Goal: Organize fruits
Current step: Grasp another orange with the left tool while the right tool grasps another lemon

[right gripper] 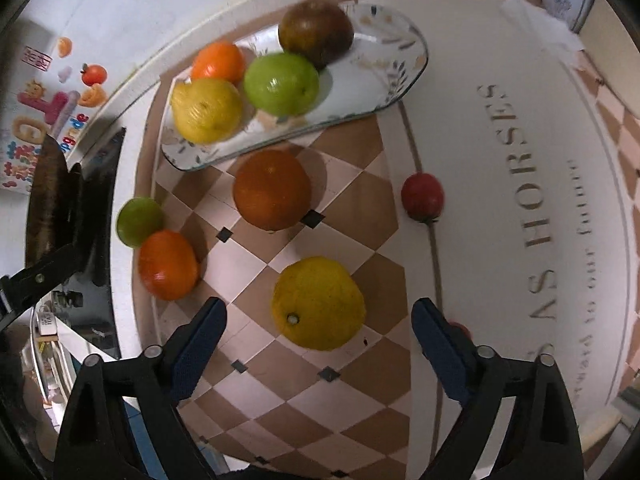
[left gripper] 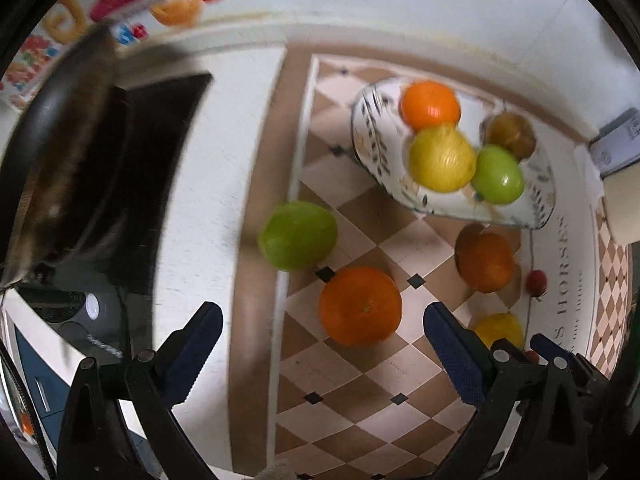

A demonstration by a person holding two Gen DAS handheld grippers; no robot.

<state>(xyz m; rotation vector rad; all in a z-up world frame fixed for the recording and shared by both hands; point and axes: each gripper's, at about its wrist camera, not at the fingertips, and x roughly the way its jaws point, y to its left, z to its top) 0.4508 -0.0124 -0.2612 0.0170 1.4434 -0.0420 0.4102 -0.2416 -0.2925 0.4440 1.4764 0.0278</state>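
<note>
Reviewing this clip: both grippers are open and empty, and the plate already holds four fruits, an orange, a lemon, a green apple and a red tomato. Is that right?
Not quite. The fourth fruit on the plate is a dark brownish one, not a red tomato; the red tomato lies on the cloth beside the plate, as the right wrist view shows. The rest holds: orange, lemon, green apple, left gripper and right gripper open and empty.

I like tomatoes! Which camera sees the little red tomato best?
The right wrist view: the red tomato lies whole and clear on the mat. In the left wrist view it is small, blurry and near the edge.
</note>
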